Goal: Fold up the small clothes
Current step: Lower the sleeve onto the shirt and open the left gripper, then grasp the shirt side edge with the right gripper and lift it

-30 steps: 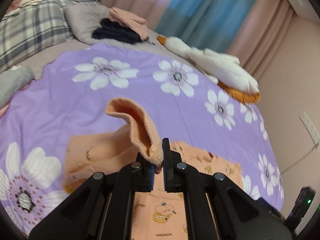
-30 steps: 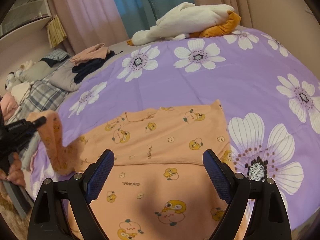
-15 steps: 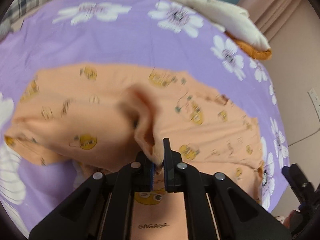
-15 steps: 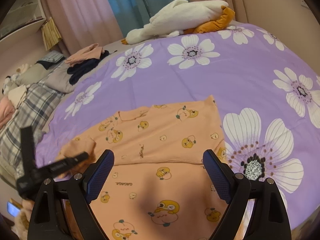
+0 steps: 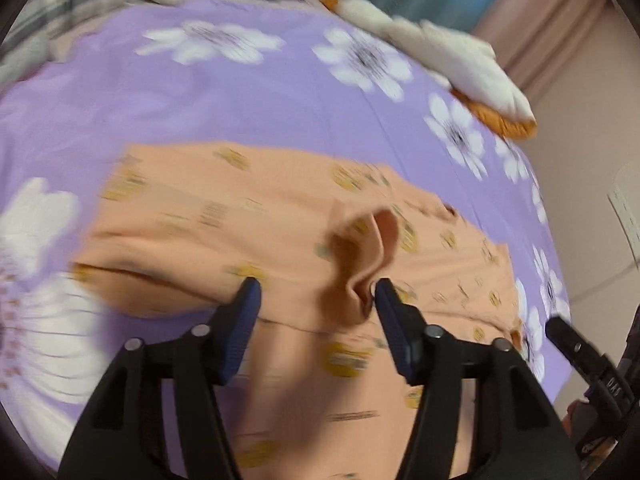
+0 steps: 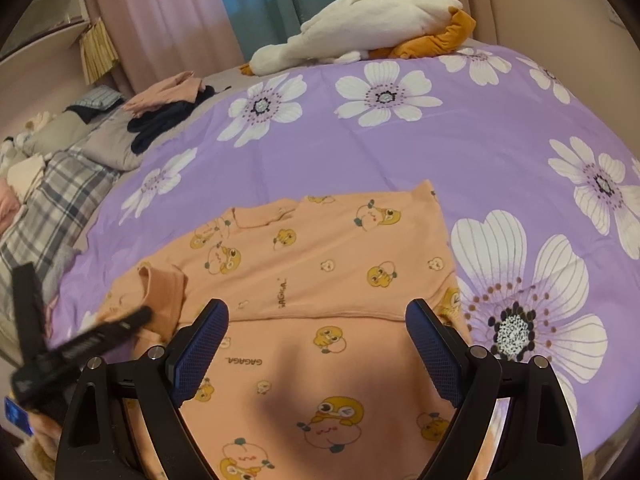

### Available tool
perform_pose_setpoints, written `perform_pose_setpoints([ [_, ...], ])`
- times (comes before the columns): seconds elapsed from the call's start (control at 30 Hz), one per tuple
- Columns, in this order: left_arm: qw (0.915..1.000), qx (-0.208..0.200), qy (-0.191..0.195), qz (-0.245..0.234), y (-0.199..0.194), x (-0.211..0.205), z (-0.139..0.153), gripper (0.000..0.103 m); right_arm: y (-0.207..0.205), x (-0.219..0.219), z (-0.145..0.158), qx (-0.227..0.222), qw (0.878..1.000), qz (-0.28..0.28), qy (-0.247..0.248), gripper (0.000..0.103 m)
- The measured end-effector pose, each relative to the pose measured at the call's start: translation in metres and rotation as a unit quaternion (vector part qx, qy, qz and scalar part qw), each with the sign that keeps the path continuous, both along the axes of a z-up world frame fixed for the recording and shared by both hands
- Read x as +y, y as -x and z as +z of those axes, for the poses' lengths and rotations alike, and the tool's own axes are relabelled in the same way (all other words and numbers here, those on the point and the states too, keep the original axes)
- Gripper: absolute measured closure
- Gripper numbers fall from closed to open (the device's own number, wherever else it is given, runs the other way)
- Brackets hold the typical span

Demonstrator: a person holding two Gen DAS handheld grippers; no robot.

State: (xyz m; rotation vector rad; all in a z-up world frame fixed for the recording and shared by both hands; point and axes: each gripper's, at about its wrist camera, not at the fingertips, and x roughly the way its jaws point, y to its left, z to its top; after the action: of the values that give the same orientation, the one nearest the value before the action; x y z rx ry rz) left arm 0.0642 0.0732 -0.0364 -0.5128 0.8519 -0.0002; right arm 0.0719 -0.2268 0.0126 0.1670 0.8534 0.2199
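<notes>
Left wrist view: left gripper jaws were opening, releasing the sleeve cuff, which stood crumpled between them against the right-hand pad, laid over the orange duck-print top. Right wrist view: right gripper hung wide apart and empty over the top, which lay flat ahead on the purple floral bedspread, likely waiting for its own fold.

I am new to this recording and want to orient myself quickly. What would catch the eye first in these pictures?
First, the orange garment with yellow cartoon prints, spread flat in the middle of the purple bedcover with big white flowers. Next, the left claw, whose jaws are opening around a raised sleeve end standing up in a fold over the garment. At the far edge of the bed lies a white plush goose in front of the curtains.
</notes>
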Motion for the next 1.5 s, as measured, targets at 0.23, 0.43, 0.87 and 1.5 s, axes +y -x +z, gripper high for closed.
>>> perform_pose_setpoints([
  [0.23,0.9959,-0.019,0.005,0.089,0.034,0.063,0.004,0.034,0.002,0.026,-0.004,0.015,0.999,0.025,0.035,0.013],
  [0.43,0.9929,-0.034,0.008,0.114,0.045,0.084,0.004,0.029,-0.002,0.06,-0.005,0.02,0.997,0.053,0.054,0.013],
  [0.87,0.9904,-0.03,0.027,0.132,0.053,0.113,-0.005,0.031,-0.011,0.123,-0.012,0.028,0.988,0.132,0.068,0.013],
  [1.5,0.9856,-0.04,0.055,0.155,0.065,0.135,-0.004,0.031,-0.025,0.146,-0.014,0.051,0.989,0.132,0.044,0.013],
])
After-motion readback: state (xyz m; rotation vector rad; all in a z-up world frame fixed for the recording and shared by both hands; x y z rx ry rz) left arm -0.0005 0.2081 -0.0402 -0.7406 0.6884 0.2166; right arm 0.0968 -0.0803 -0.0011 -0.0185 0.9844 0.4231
